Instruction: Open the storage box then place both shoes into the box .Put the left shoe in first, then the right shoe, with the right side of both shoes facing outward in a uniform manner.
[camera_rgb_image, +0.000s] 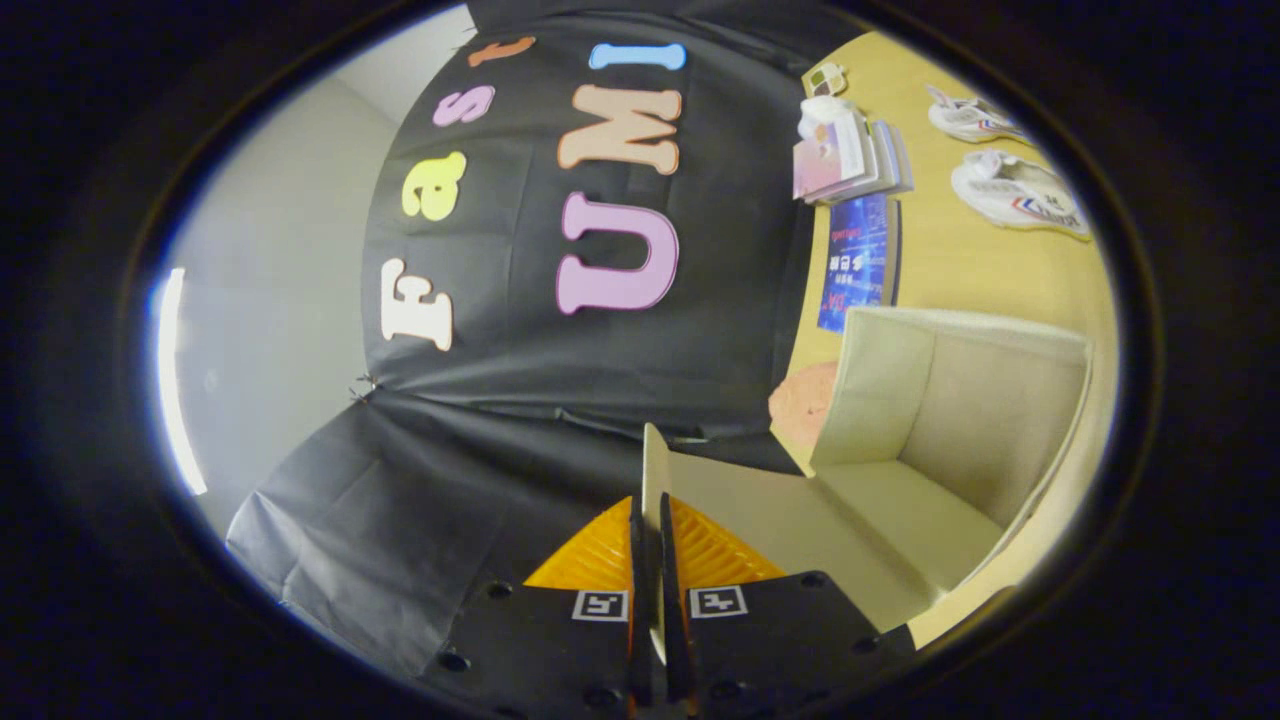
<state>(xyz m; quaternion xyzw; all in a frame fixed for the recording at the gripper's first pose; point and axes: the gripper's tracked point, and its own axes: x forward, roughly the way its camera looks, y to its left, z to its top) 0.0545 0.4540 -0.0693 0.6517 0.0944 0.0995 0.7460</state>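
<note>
The view is rolled sideways, so the wooden table (960, 260) runs up the right side. A beige fabric storage box (960, 420) stands open on it, its inside bare. Its lid flap (655, 470) is lifted edge-on and sits between my fingers, with my gripper (650, 520) shut on it. Two white shoes with red and blue stripes lie on the table well beyond the box, one shoe (1020, 195) nearer the box and the other shoe (975, 118) farther off.
A stack of books and booklets (850, 155) and a blue book (858, 262) lie on the table between the box and the black booth cloth. A pink round item (803, 402) sits just behind the box. A grey wall lies to the left.
</note>
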